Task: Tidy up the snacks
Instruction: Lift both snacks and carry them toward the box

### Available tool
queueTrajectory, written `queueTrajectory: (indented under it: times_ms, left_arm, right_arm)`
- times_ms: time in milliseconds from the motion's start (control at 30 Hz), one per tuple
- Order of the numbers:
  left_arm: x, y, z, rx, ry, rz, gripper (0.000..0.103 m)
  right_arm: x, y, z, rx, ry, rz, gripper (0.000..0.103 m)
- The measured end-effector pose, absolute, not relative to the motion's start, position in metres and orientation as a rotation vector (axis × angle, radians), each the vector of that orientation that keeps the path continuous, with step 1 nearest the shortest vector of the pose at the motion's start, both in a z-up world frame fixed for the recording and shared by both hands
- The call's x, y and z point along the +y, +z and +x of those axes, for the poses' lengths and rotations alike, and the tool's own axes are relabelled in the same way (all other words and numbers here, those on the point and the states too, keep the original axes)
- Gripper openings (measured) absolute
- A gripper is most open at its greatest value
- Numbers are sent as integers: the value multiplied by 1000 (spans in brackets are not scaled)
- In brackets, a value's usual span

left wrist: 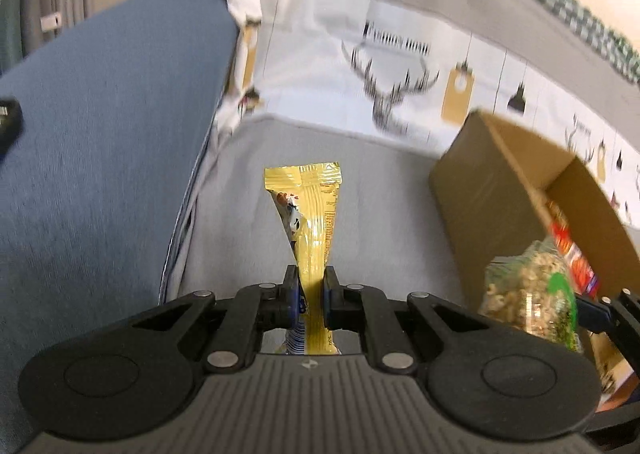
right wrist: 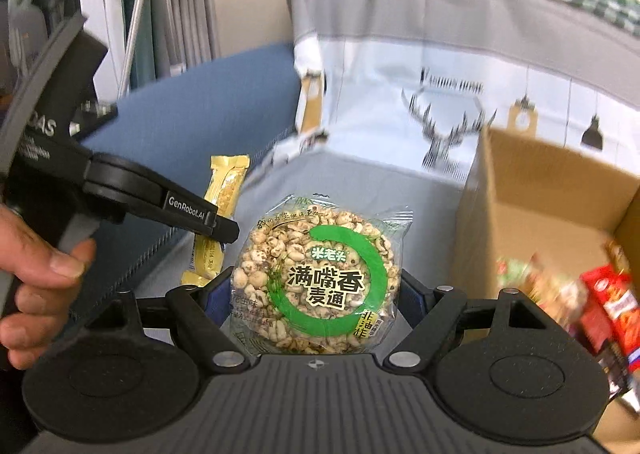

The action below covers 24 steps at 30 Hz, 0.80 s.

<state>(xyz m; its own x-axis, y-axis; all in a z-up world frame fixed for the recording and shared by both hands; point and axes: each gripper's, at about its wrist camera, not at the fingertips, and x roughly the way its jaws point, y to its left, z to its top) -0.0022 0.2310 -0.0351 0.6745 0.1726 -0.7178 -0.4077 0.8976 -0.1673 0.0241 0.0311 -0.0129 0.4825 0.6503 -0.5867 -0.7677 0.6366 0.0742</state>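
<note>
Between the narrowly closed jaws of the left gripper (left wrist: 311, 286) a yellow snack bar (left wrist: 310, 214) is pinched near its lower half, its sealed end pointing away from the camera. Across the wide-set jaws of the right gripper (right wrist: 316, 286) a round puffed-grain cake (right wrist: 320, 278) in clear wrap is held by its 2 edges. Below both, a grey cloth surface (left wrist: 380, 190) is seen, with an open cardboard box (right wrist: 532, 210) to the right, already containing red packets (right wrist: 612, 306). Both snacks are judged to be in the carrying step; next, each must be brought over the box opening and released inside.
</note>
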Motion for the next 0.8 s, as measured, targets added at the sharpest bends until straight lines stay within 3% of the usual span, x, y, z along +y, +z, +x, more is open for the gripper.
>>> queueTrajectory:
  times_ms: [533,800]
  left_arm:
    - [182,6,15,487,246,-372,11]
    - [150,14,33,430,154,-391,11]
  right_arm:
    - [-26,17,38,435,808,-121,82]
    - [-54,20,54,406,738,-73,82]
